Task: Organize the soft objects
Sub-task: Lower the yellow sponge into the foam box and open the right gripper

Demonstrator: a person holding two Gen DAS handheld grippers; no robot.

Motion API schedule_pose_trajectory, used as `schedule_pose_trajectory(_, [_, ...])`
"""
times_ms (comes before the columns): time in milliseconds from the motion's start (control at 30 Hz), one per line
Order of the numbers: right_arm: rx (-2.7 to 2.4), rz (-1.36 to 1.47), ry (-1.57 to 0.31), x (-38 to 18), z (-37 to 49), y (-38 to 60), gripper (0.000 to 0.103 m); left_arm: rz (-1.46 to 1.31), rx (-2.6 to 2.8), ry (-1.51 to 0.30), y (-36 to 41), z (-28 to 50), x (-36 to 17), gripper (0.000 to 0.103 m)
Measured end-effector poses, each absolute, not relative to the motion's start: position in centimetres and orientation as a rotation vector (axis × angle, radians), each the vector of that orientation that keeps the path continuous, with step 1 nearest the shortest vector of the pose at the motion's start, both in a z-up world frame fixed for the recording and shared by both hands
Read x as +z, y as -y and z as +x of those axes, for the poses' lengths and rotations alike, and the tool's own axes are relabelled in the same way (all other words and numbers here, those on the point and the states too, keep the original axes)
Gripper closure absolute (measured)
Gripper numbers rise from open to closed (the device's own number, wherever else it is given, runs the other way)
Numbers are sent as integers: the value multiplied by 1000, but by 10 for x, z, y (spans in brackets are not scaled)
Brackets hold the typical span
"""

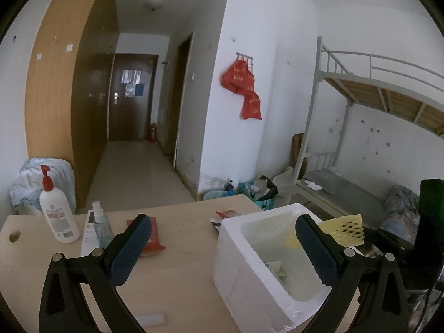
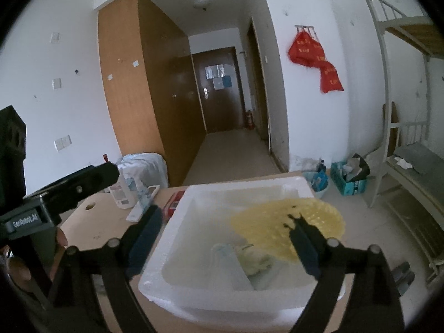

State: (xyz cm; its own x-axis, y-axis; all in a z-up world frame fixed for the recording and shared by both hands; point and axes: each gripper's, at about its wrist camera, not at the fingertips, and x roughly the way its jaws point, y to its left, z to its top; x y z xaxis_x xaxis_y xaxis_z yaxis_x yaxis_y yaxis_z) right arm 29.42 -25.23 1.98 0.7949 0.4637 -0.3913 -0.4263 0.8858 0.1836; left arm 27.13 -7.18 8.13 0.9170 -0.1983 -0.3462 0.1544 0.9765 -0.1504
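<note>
Right gripper (image 2: 224, 238) jaws wide, over foam box (image 2: 177, 285); yellow net (image 2: 305, 216) at far pad, apparently let go so it drops in. Left gripper (image 1: 222, 247) wide, empty, straddling box wall. Packet (image 1: 151, 238), bottles beyond on table (image 1: 180, 277).

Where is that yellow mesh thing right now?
In the right wrist view the yellow foam net lies over the right side of the white foam box, beside the open right claw.
</note>
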Motion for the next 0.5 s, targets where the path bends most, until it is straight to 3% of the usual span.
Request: schedule_pose_trajectory(500, [555,117,-487,19,299,248,12,-127,-180,-349,71,264,90,0])
